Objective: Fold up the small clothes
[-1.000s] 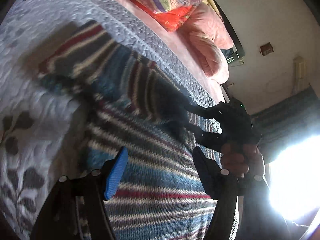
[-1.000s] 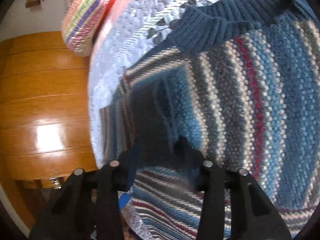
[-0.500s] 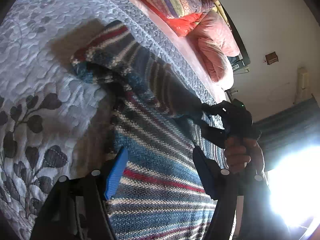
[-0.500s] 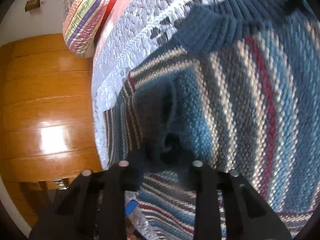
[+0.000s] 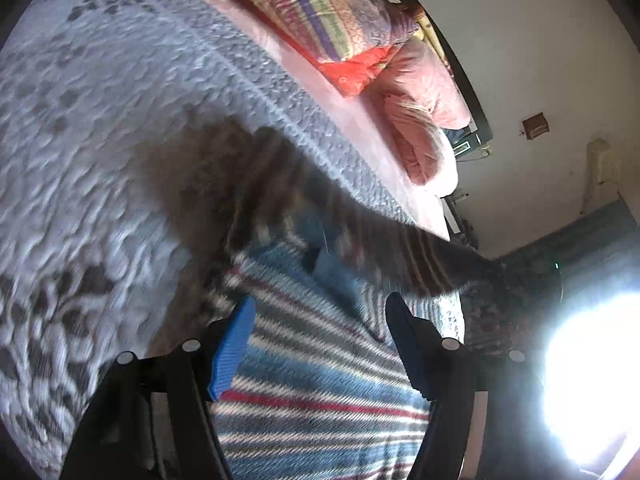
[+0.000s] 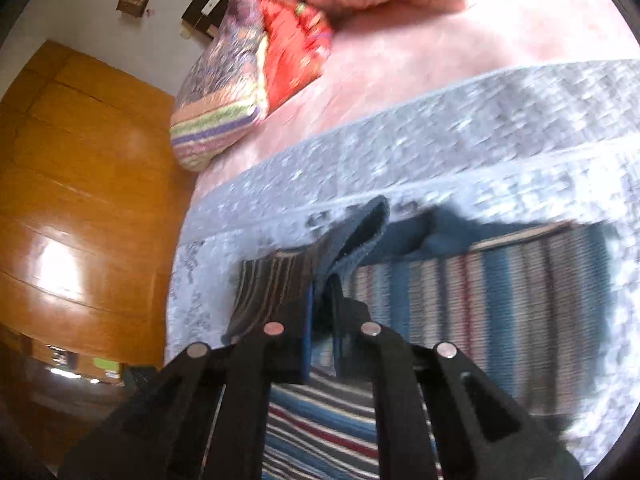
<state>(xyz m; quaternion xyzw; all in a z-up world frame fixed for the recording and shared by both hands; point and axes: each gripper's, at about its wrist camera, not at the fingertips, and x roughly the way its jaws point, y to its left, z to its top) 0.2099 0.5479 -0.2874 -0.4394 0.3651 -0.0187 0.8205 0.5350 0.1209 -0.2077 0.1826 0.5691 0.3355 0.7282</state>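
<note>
My right gripper point(image 6: 322, 300) is pinched on the sleeve point(image 6: 280, 280) of the striped sweater point(image 6: 500, 292), lifted just ahead of it over the quilt point(image 6: 440, 160). My left gripper point(image 5: 320, 320) gapes wide above the sweater's blurred, seemingly flat body.

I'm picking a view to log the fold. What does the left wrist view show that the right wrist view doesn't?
Left wrist only: the open left gripper over the striped sweater, and window glare.
Right wrist only: the right gripper shut on the sweater's sleeve, and a wooden wardrobe.
Both: the sweater, grey quilt, striped pillow.
</note>
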